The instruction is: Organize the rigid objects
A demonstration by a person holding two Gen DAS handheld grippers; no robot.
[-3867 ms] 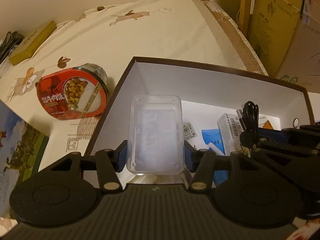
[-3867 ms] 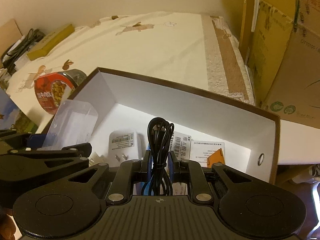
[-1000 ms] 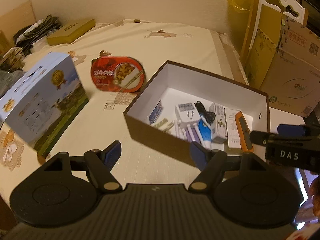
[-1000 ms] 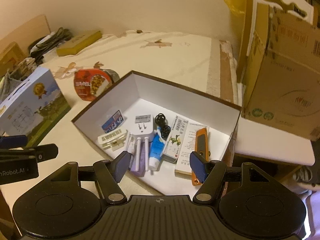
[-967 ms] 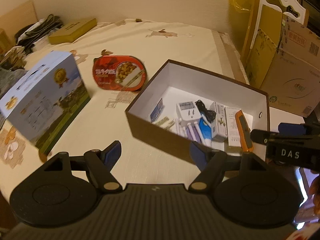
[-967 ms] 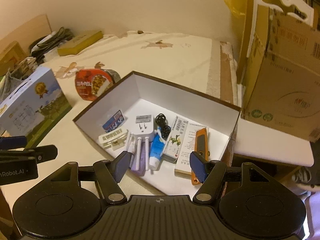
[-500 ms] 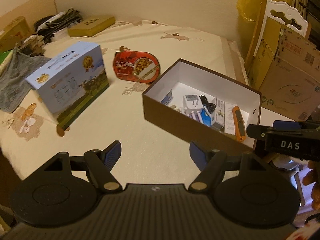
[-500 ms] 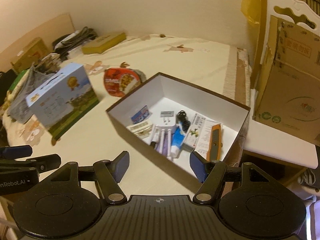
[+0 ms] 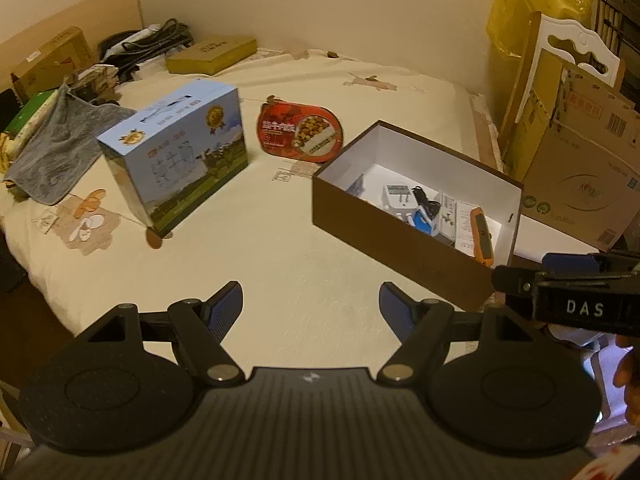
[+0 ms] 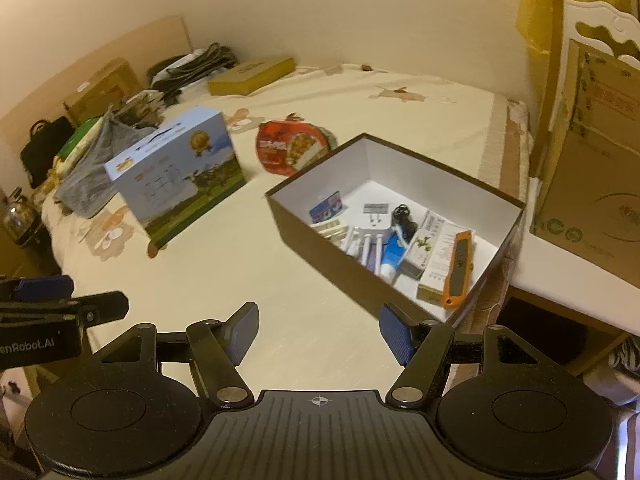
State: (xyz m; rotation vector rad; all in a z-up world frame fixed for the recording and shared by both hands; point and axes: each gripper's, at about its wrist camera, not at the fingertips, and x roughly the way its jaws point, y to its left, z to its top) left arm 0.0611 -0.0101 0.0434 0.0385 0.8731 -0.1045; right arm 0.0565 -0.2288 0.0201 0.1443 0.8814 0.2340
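both grippers empty, hovering over the bed short of the brown box.

left gripper fingers spread, nothing between the pads; right gripper same, spread and empty. brown box sits open on the bed near its right edge, holding the small stuff: orange utility knife, white plug adapter, black cable, blue tube, paper cartons. blue carton stands left of the box, red food tub between them further back.

open box right of carton (food tub behind).
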